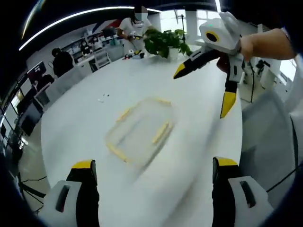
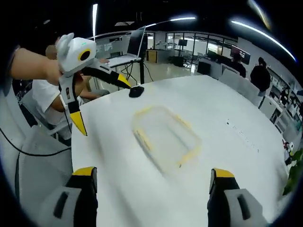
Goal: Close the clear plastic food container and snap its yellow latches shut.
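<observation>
The clear plastic food container (image 1: pixel 140 132) lay flat on the white surface (image 1: pixel 85 123), out in the open and blurred in both views (the cameras were plainly moving), with its yellow latches (image 1: pixel 161 133) showing as pale strips along its edges. In the left gripper view the left tool (image 1: pixel 154 168) stood above the surface with its two yellow-tipped jaws spread wide, nothing between them, and the container sat ahead of the gap without touching either jaw. The right tool (image 1: pixel 201 90) showed in the upper right of that view, held by a hand (image 1: pixel 248 47), its black and yellow jaws splayed apart in the air over the far side of the surface, well clear of the container. In the right gripper view the right tool (image 2: pixel 151 172) was likewise spread and empty, the container (image 2: pixel 165 137) ahead of it, and the left tool (image 2: pixel 102 104) hung at the upper left with its jaws open. A small dark object (image 2: pixel 136 91) rested near the far edge of the surface; I could not tell what it was. A potted green plant (image 1: pixel 165 41) stood at the far side in the left gripper view, a person in white (image 1: pixel 135 28) beyond it.
</observation>
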